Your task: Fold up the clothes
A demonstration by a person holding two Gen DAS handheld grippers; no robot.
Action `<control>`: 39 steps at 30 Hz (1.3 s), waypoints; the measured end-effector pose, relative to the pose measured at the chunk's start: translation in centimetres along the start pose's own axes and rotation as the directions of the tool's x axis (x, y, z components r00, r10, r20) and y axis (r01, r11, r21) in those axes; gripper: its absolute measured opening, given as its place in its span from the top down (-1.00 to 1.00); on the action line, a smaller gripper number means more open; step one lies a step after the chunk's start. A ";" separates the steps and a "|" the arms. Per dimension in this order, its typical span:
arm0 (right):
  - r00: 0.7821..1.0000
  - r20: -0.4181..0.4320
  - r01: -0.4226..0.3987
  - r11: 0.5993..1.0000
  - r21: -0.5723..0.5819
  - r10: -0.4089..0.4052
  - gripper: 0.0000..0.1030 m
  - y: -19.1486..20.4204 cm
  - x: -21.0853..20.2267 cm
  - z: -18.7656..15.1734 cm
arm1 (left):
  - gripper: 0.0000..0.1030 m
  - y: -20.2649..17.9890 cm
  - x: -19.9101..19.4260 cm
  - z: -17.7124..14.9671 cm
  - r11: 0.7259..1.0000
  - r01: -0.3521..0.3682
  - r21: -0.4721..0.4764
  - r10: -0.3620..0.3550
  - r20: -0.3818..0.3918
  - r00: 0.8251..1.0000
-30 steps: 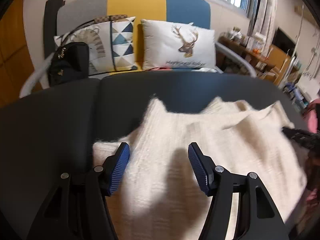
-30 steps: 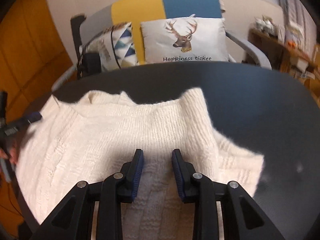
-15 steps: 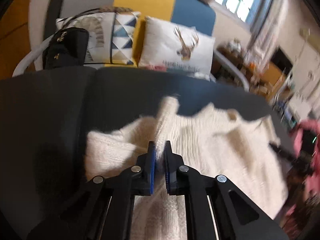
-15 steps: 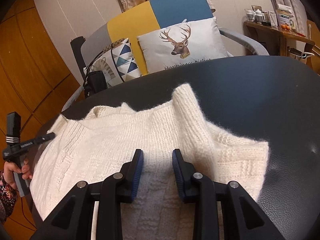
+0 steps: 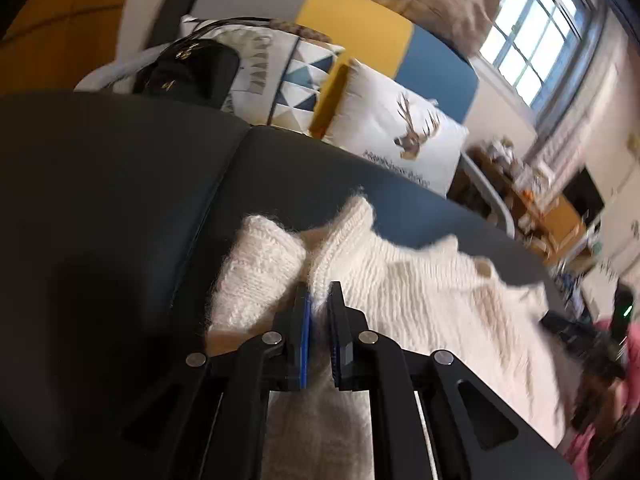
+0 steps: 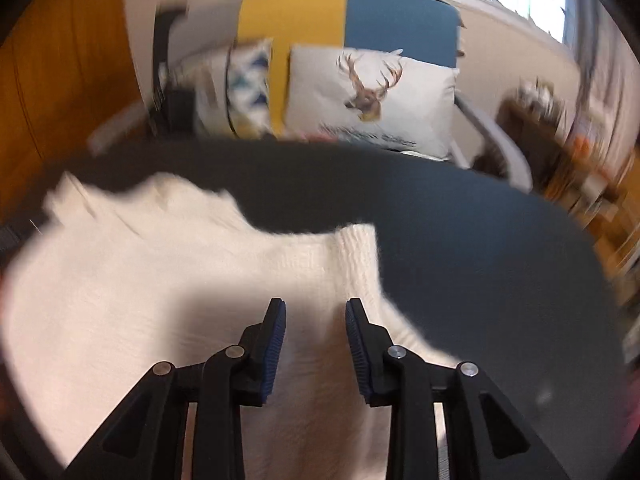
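Sweater (image 5: pixel 420 304): cream, fuzzy knit with ribbed texture, spread across the dark table (image 5: pixel 120 184), reaching its near edge. Mostly flat. One ribbed edge is lifted into an upright peak, pinched near the sweater's left side; a rolled fold lies just left of the peak. In the right wrist view the sweater (image 6: pixel 132 280) is blurred; its right edge rises slightly.

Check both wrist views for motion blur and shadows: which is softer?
Right wrist view is softer: the deer pillow and sweater smear, and a shadow darkens the knit ahead of the right gripper. Left wrist view blurs mainly at its right edge.
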State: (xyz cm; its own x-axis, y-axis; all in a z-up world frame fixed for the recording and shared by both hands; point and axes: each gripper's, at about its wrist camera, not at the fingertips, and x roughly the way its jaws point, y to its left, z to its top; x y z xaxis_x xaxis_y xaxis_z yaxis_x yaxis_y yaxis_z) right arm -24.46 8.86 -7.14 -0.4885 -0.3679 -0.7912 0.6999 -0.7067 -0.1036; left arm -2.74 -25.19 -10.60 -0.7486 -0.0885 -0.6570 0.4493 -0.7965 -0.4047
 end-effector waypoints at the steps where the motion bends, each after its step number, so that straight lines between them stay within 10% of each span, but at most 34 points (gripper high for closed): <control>1: 0.999 -0.023 0.026 0.999 -0.036 -0.027 0.40 0.5 0.7 0.3 | 0.81 0.2 0.1 0.0 1.000 0.003 -0.023 -0.003 0.006 1.000; 9: 0.996 -0.069 0.051 0.997 -0.050 -0.055 0.88 0.6 2.4 0.5 | 0.69 0.9 -0.2 -0.6 0.997 0.032 -0.073 -0.029 0.050 0.998; 18: 0.988 -0.024 0.154 0.956 0.249 -0.153 0.99 -6.1 1.2 -2.1 | 0.62 2.7 -0.4 -1.0 0.980 0.100 -0.173 -0.086 0.088 0.992; 23: 0.996 0.074 0.010 0.902 0.432 -0.046 0.76 -8.3 -0.9 -4.0 | 0.61 3.2 -0.5 -1.0 0.972 0.131 -0.196 -0.114 0.096 0.989; 27: 0.968 0.207 -0.204 0.918 0.341 0.139 0.51 -4.5 -3.7 -1.6 | 0.58 2.8 -0.9 -1.0 0.976 0.121 -0.182 -0.103 0.105 0.989; 31: 0.934 0.082 -0.358 0.921 0.154 0.349 0.49 3.2 -2.4 1.3 | 0.54 0.8 -3.1 -0.7 0.994 0.037 -0.103 -0.021 0.148 0.989; 35: 0.941 -0.004 -0.337 0.936 0.101 0.339 0.49 8.2 -0.8 1.8 | 0.46 -2.5 -5.5 -0.6 1.000 -0.016 0.021 0.011 0.206 0.979; 37: 0.949 -0.016 -0.311 0.943 0.116 0.315 0.49 9.0 -0.5 1.3 | -0.12 -4.0 -4.5 -0.8 0.997 -0.029 0.067 0.019 0.150 0.988; 39: 0.957 -0.034 -0.282 0.951 0.128 0.289 0.48 9.7 0.2 1.2 | -0.20 -5.5 -3.6 -0.9 0.993 -0.039 0.113 0.028 0.095 0.995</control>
State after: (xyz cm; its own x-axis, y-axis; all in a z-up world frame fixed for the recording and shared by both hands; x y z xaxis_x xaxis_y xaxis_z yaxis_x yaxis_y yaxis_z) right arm -18.46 1.19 -7.60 -0.2474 -0.5353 -0.8076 0.7364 -0.6456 0.2023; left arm -2.11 -19.96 -6.61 -0.7784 -0.1675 -0.6050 0.4204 -0.8547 -0.3044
